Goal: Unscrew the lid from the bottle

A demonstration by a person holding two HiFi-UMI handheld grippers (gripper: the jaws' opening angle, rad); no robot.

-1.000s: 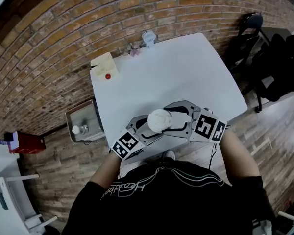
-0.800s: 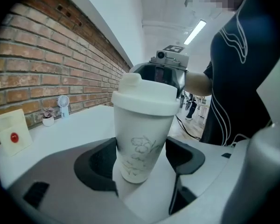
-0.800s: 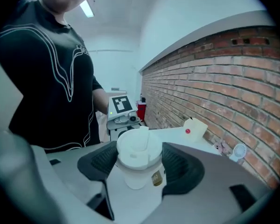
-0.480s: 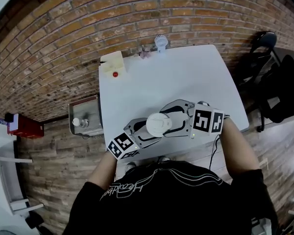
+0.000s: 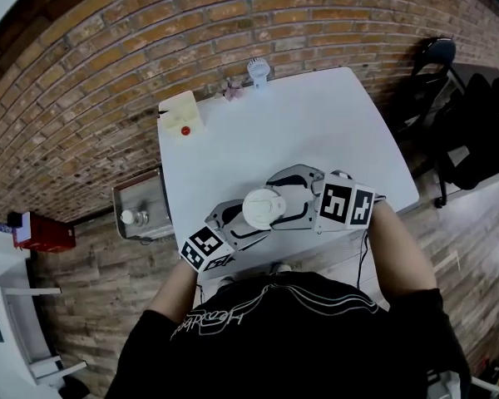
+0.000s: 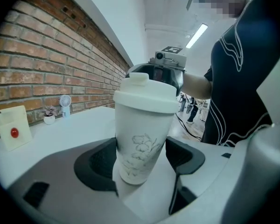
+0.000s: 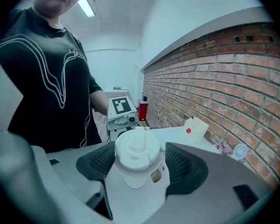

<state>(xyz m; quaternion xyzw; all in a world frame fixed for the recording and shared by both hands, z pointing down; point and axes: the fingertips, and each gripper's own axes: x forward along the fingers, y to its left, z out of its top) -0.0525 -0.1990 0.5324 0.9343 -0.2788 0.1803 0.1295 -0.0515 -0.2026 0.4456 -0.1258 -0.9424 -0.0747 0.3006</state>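
Head view first. The white table (image 5: 308, 123) has its far edge against the brick wall (image 5: 150, 23). The bottle (image 5: 264, 209) is way down by the near edge, right in front of the person (image 5: 274, 339). The left gripper (image 5: 251, 221) comes in from the near-left and the right gripper (image 5: 281, 202) from the right, and both meet at the bottle.

Past the bottle there's a big stretch of open white tabletop. The only other stuff hugs the wall side: a cream box (image 5: 181, 115) with a red button at the far-left corner, then a tiny plant pot (image 5: 230, 88) and a small fan (image 5: 257, 69). All of that is well apart from the bottle. There's wood floor (image 5: 449, 214) off to the right and a dark chair (image 5: 432, 52) near the far-right corner.

Left gripper view: the jaws are clamped on the bottle's lower body, with a pad tight on each side. The bottle is upright and the lid (image 6: 147, 97) is on top.

Right gripper view: the lid sits between the jaws, which have just been opening. The pads are just beside its rim rather than squeezing it, and the lid is on the bottle.
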